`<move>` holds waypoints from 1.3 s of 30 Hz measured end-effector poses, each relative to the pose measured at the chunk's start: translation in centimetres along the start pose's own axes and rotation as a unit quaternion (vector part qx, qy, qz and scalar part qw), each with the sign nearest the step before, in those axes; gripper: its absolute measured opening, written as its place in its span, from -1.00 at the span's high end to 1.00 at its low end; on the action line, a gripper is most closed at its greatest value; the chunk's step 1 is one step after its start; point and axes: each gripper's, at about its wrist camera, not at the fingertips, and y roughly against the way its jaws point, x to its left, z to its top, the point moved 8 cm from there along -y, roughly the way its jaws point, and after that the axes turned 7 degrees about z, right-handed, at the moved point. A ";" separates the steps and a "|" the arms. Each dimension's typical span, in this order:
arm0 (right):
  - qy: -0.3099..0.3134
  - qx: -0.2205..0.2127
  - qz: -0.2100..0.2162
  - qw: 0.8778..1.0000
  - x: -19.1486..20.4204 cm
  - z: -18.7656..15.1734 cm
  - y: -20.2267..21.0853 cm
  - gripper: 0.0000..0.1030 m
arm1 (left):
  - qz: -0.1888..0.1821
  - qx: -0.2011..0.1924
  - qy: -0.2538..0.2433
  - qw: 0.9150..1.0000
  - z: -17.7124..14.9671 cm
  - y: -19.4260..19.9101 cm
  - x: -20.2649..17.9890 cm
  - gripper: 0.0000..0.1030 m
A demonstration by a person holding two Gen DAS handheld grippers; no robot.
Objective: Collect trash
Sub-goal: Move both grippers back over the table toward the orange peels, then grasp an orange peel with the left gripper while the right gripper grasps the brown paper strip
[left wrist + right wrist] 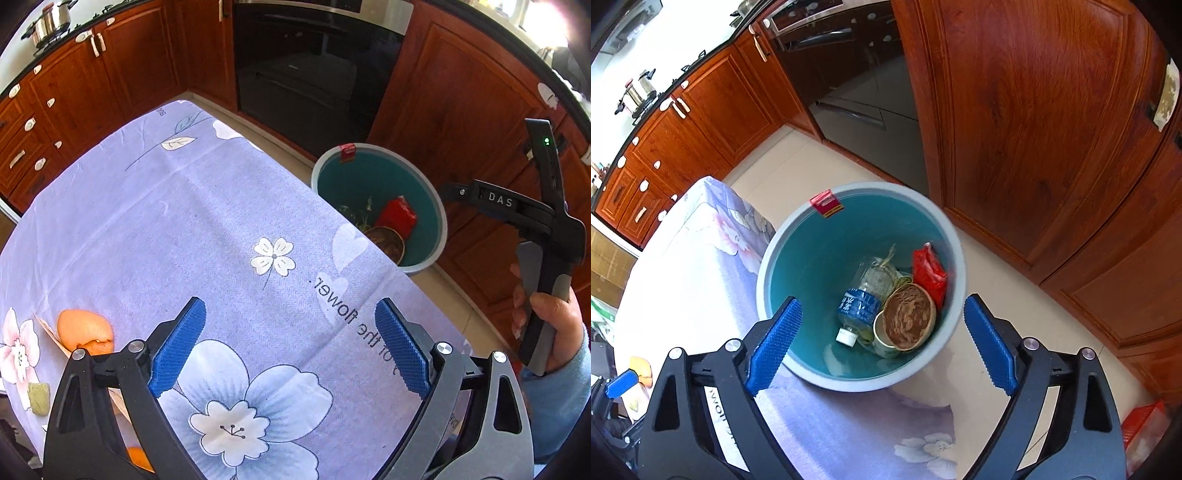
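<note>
We find both jaws wide and empty, the right hand-held gripper (882,343) over the bin (768,266), and judge the left hand-held gripper (290,343) may crush the eggshell (85,328) left on the bench (147,221).

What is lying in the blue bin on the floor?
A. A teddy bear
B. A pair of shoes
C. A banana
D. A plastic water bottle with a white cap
D: the right wrist view looks straight into the bin, where a plastic water bottle with a blue label and white cap lies beside a red wrapper and a paper cup.
</note>
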 end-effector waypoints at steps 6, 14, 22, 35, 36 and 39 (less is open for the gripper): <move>0.030 0.006 0.008 1.000 3.0 -0.8 0.9 -0.66 | -0.005 -0.009 0.012 1.000 -1.1 1.0 1.0 -0.83; 0.081 0.005 0.026 0.996 8.5 -2.1 2.6 -0.79 | -0.003 -0.023 0.044 0.999 -2.8 2.7 3.9 -0.88; 0.126 0.029 0.050 0.990 13.9 -4.7 2.7 -0.79 | 0.021 -0.026 0.096 0.995 -4.7 3.4 9.2 -0.89; 0.174 0.096 0.087 0.976 20.2 -10.2 -0.2 -0.79 | 0.032 0.021 0.166 0.985 -11.4 2.5 15.7 -0.90; 0.178 0.099 0.088 0.975 20.4 -10.4 -0.5 -0.79 | 0.031 0.026 0.167 0.985 -12.0 2.3 15.7 -0.90; 0.188 0.107 0.089 0.972 21.2 -11.3 -0.8 -0.79 | 0.028 0.037 0.172 0.984 -13.6 2.1 15.7 -0.89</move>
